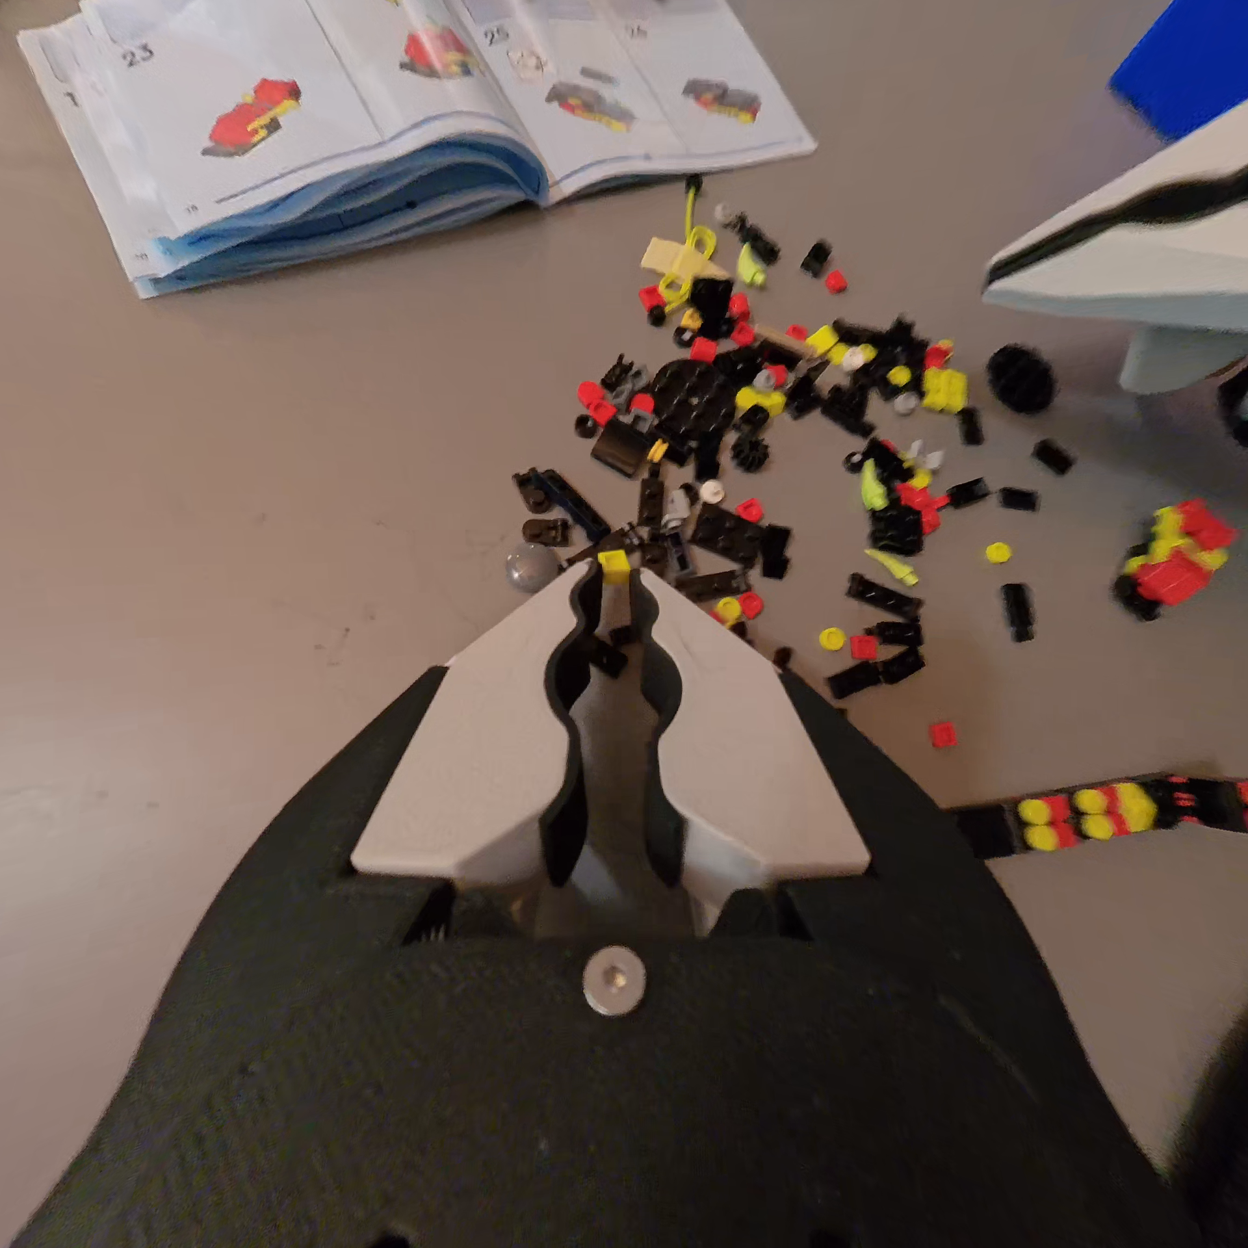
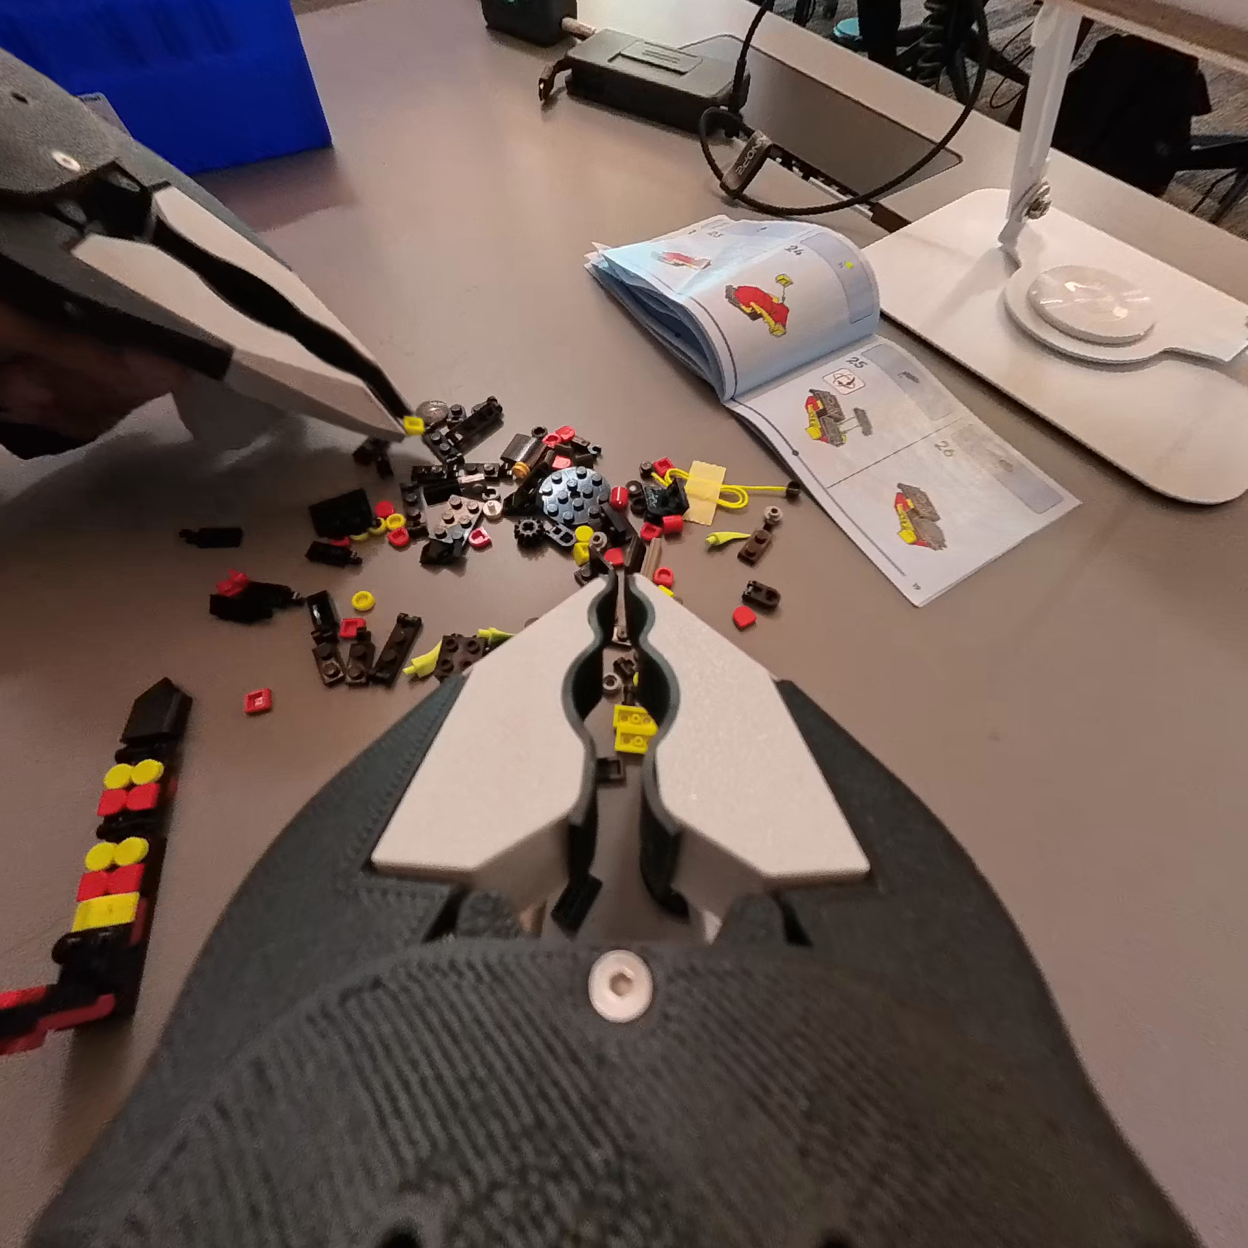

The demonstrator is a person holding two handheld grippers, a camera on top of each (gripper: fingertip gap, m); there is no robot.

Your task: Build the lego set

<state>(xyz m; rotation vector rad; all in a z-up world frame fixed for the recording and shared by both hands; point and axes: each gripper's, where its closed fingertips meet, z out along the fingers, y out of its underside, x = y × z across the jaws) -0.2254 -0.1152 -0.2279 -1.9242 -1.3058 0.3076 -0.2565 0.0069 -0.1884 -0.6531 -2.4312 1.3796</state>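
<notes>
Loose black, red and yellow lego pieces (image 1: 776, 432) lie heaped on the grey table (image 1: 270, 540); the heap also shows in the right wrist view (image 2: 513, 500). My left gripper (image 1: 614, 573) is shut on a small yellow piece (image 1: 613, 564) just above the heap's near edge. The right wrist view shows this left gripper (image 2: 407, 424) with the yellow piece (image 2: 412, 424) at its tip. My right gripper (image 2: 621, 582) is shut over the heap, with nothing clearly held; the left wrist view shows it at the upper right (image 1: 996, 277). A long black strip with yellow and red studs (image 2: 115, 844) lies at the left.
An open instruction booklet (image 1: 378, 108) (image 2: 830, 405) lies beyond the heap. A small red and yellow build (image 1: 1175, 560) sits at the right. A blue bin (image 2: 169, 67), a black adapter with cable (image 2: 648, 67) and a white stand base (image 2: 1080, 324) stand farther back. Across from one pair of fingers to the other is roughly 15 cm.
</notes>
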